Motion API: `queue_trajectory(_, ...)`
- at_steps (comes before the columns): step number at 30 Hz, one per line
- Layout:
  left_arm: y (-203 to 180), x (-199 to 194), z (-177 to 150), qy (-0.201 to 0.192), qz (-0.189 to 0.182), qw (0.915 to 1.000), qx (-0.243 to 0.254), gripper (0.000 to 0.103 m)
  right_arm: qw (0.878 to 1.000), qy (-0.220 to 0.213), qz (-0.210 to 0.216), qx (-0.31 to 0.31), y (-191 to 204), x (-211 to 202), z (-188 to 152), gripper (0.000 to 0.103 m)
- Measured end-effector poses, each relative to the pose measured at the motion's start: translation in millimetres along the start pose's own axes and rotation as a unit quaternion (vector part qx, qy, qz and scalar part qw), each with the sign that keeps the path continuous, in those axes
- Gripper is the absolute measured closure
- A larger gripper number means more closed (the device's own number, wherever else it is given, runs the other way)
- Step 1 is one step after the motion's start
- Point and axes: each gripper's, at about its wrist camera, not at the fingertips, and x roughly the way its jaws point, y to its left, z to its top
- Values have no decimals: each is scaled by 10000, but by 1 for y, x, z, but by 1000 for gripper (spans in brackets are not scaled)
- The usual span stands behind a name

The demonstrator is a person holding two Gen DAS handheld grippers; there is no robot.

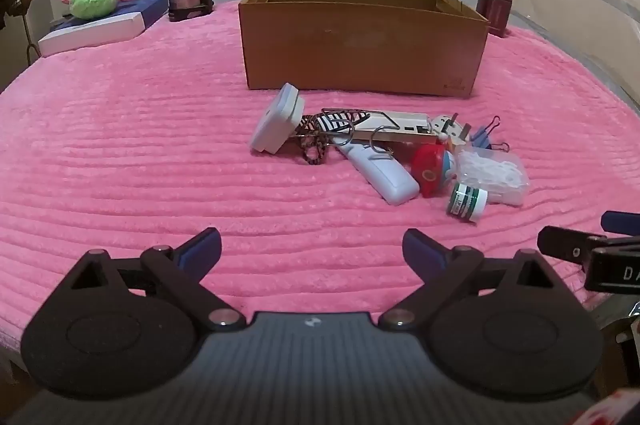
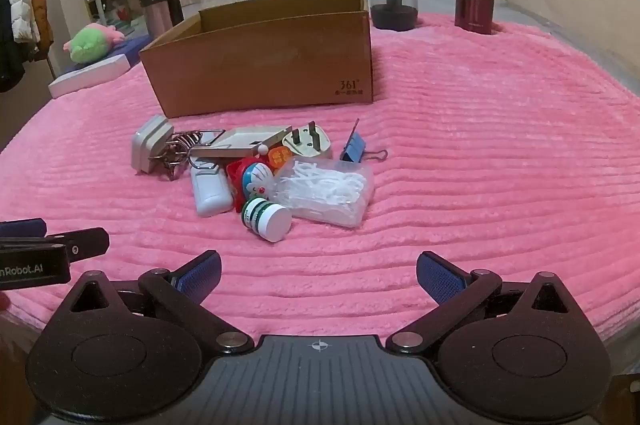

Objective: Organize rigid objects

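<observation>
Left gripper (image 1: 312, 245), right gripper (image 2: 318, 271): jaws wide, empty, short of the pile. Green-banded bottle (image 2: 267, 219), floss-pick box (image 2: 330, 195), remote (image 2: 210, 191), binder clip (image 2: 354, 147): unsorted on pink blanket (image 2: 480, 165). Cardboard box (image 2: 264, 65) behind: what shows of its inside is bare. Sorting apparently unstarted.

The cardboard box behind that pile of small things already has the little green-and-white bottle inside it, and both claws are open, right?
Not quite. The green-and-white bottle is not in the cardboard box; it lies on the pink blanket at the near edge of the pile, as the right wrist view shows. Both claws are open, left claw and right claw.
</observation>
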Motion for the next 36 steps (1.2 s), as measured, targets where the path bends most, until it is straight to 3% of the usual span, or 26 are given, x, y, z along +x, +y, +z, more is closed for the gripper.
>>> queue_trajectory(36,1,1,-2,24,-72,10000,-60,8,10000,-23,-28,-24,0,0,-1,2)
